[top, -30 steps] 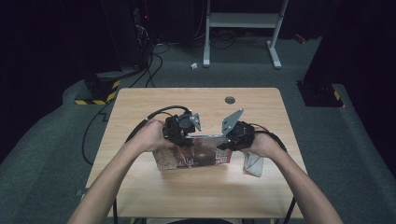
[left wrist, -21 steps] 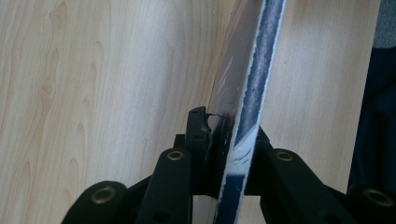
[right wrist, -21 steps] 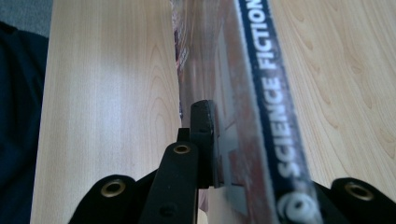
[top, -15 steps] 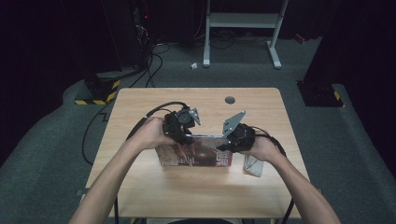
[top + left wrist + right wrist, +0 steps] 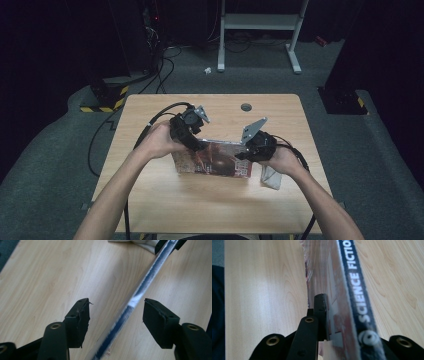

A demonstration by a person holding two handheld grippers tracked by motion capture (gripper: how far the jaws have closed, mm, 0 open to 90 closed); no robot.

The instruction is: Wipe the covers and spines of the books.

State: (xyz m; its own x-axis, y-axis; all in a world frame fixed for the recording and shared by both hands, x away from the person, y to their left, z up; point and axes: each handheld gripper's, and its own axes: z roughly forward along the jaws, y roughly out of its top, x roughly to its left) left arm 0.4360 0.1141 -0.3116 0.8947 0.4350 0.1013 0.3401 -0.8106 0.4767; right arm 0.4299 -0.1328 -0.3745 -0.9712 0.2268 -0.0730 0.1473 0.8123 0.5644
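A thin book [image 5: 215, 160] with a dark reddish cover in a clear sleeve stands on edge on the wooden table [image 5: 210, 210]. Its spine [image 5: 357, 290] reads SCIENCE FICTION. My right gripper [image 5: 247, 155] is shut on the book's right end, pads pressed to both covers [image 5: 342, 322]. My left gripper [image 5: 192, 142] sits at the book's left end. Its jaws have just been opening, and in the left gripper view [image 5: 116, 320] the book's top edge [image 5: 136, 296] runs between the fingers [image 5: 80, 317] with a gap on each side.
A crumpled whitish cloth [image 5: 271, 177] lies on the table just right of the book, under the right hand. A small round grommet [image 5: 245, 107] sits near the table's far edge. Cables trail off the table's left side.
My left gripper's jaws have opened off the book's left end. The right gripper keeps its hold, and the book stays upright in much the same place.
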